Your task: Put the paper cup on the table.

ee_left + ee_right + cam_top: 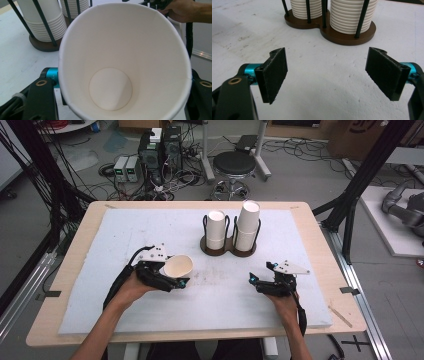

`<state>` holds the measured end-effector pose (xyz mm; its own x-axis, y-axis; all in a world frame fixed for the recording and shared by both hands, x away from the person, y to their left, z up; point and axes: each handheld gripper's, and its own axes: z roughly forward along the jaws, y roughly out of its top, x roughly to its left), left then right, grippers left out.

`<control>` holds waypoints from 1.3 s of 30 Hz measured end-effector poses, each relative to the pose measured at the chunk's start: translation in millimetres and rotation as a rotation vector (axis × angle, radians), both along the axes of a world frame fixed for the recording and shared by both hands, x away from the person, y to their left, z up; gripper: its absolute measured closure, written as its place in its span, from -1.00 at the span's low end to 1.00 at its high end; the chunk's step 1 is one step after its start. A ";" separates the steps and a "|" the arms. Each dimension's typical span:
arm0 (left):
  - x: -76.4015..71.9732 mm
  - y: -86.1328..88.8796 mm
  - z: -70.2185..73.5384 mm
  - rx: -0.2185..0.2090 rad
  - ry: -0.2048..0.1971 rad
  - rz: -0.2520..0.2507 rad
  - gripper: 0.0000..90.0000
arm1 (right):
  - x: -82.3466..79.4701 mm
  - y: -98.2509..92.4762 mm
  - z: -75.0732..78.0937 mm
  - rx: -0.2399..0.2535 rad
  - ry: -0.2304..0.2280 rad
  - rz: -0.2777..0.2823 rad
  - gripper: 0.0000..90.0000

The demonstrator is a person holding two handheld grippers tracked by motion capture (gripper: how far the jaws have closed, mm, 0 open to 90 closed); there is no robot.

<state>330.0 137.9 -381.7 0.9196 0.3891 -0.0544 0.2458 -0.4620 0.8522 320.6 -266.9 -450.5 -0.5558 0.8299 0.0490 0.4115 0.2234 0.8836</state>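
A white paper cup (179,265) lies on its side in my left gripper (172,276), mouth facing the right side of the table. In the left gripper view the cup (125,57) has its empty inside facing the camera, and my left gripper (122,85) is shut on its walls. My right gripper (260,273) rests low over the white mat at the right front, open. Its black pads (274,75) stand wide apart with nothing between them, and my right gripper (330,73) points at the cup holder.
A dark wooden cup holder (227,249) with black wire posts stands mid-table and holds two stacks of white cups (216,227), the right stack (247,222) taller. The white mat (220,295) covers most of the wooden table (75,245). Stool and electronics stand beyond.
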 end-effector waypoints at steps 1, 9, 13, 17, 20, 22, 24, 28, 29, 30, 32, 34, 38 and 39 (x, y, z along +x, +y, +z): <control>0.3 -1.1 -0.7 0.011 -0.003 -0.001 -0.33 | -0.1 -0.1 0.0 0.002 0.001 -0.001 -0.59; 0.1 -18.5 -11.9 0.048 0.005 -0.008 -0.33 | 0.1 -0.5 -0.1 0.000 0.000 0.001 -0.59; 1.9 -26.5 -16.9 0.064 0.010 -0.014 -0.33 | 0.0 -0.7 -0.2 0.002 -0.002 0.000 -0.59; 4.7 -33.8 -19.9 0.074 0.009 -0.009 -0.33 | 0.2 -1.2 -0.1 0.006 -0.003 0.000 -0.59; 5.3 -40.0 -22.8 0.085 0.013 -0.006 -0.33 | 0.3 -1.4 -0.1 0.007 -0.001 0.001 -0.59; 6.3 -43.6 -24.7 0.093 0.010 -0.008 -0.33 | 0.0 -1.3 -0.1 0.011 0.002 -0.003 -0.59; 6.3 -47.3 -26.6 0.092 0.011 -0.003 -0.33 | 0.0 -1.4 -0.1 0.011 0.001 0.000 -0.59; 7.8 -52.2 -29.8 0.124 0.005 -0.004 -0.33 | 0.1 -1.3 -0.2 0.010 0.001 0.005 -0.59; 8.0 -52.4 -30.2 0.128 0.005 -0.005 -0.33 | 0.1 -1.4 -0.2 0.009 0.001 0.005 -0.59; 8.2 -53.0 -30.8 0.136 0.004 0.000 -0.33 | 0.0 -1.3 -0.2 0.010 0.004 0.004 -0.59; 8.6 -53.6 -32.0 0.146 0.008 0.000 -0.33 | 0.3 -1.7 -0.3 0.009 0.000 0.004 -0.59; 8.7 -54.5 -33.4 0.165 0.001 0.001 -0.33 | 0.5 -1.9 -0.3 0.013 0.004 0.004 -0.59; 9.4 -55.3 -35.5 0.166 0.008 -0.001 -0.33 | 0.7 -2.0 -0.3 0.014 0.003 0.004 -0.59; 9.4 -55.2 -35.8 0.164 0.010 -0.002 -0.33 | 0.6 -1.9 -0.3 0.014 0.005 0.003 -0.59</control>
<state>339.5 82.8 -417.5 0.9199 0.3921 0.0009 0.2530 -0.5953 0.7627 321.2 -268.8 -450.8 -0.5583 0.8272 0.0638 0.4153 0.2121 0.8846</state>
